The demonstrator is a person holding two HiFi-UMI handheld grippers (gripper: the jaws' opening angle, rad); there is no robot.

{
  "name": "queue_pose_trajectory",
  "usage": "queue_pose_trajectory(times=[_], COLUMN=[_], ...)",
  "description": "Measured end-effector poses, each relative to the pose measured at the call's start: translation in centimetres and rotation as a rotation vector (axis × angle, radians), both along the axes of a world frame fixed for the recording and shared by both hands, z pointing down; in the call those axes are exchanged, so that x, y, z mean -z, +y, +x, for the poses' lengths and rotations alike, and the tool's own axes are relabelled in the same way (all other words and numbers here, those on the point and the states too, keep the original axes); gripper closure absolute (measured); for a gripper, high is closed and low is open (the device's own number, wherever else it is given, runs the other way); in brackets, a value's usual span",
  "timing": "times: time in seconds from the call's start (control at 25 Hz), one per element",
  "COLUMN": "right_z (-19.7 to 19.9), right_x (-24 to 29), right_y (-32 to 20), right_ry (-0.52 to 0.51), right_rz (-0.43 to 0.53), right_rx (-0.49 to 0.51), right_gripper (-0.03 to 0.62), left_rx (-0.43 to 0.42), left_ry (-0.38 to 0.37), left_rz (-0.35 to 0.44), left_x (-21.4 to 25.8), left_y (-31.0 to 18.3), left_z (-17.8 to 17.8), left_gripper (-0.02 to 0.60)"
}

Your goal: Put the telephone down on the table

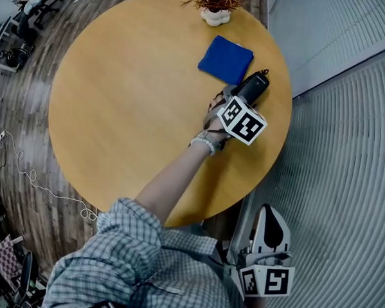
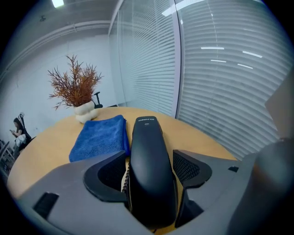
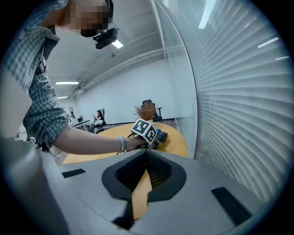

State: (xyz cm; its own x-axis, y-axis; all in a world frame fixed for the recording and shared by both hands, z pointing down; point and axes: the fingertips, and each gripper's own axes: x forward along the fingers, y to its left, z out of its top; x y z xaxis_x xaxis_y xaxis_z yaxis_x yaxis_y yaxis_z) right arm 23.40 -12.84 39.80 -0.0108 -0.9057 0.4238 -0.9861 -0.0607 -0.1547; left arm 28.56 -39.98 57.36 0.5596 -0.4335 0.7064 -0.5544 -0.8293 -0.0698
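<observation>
The black telephone handset (image 1: pixel 254 86) lies lengthwise on the round wooden table (image 1: pixel 137 96), near its right edge, just beside a blue cloth (image 1: pixel 225 58). My left gripper (image 1: pixel 245 98) is around the handset (image 2: pixel 149 170); the ribbed pads (image 2: pixel 186 166) stand on either side of it with slight gaps, not pressing, so it is open. The handset's underside seems to rest on the tabletop. My right gripper (image 1: pixel 270 218) hangs low beside the table, off its right edge, with its pads (image 3: pixel 156 167) together and nothing between them.
A small white pot with dried reddish branches (image 1: pixel 215 6) stands at the table's far edge behind the cloth (image 2: pixel 98 137). A glass wall with white blinds (image 1: pixel 348 126) runs close along the right. A white cable (image 1: pixel 30 174) trails on the wooden floor at left.
</observation>
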Motion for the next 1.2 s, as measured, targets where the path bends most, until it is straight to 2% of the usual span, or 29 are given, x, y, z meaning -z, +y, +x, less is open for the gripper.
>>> queue_pose_trajectory(times=[0.32, 0.56, 0.72, 0.92, 1.08, 1.2], right_z=[-1.3, -1.6, -1.5, -1.5, -1.6, -2.1], right_x=[1.6, 3.9, 6.1, 8.3, 9.5, 10.1], right_y=[0.0, 0.1, 0.0, 0.2, 0.6, 1.3], right_ry=[0.025, 0.055, 0.073, 0.098, 0.107, 0.113], right_rz=[0.045, 0.102, 0.168, 0.224, 0.260, 0.279], right_rx=[0.053, 0.079, 0.088, 0.087, 0.098, 0.108], right_gripper=[0.588, 0.588, 0.588, 0.588, 0.588, 0.588], left_rx=[0.032, 0.044, 0.042, 0.065, 0.110, 0.146], left_ry=[0.157, 0.253, 0.279, 0.344, 0.394, 0.420], left_rz=[0.065, 0.157, 0.234, 0.256, 0.328, 0.365], left_x=[6.3, 13.1, 17.3, 21.2, 24.5, 26.2], left_y=[2.1, 5.4, 8.0, 11.4, 14.0, 16.1], left_z=[-2.4, -5.5, -8.2, -12.0, -15.2, -17.6], left_gripper=[0.256, 0.258, 0.258, 0.259, 0.315, 0.421])
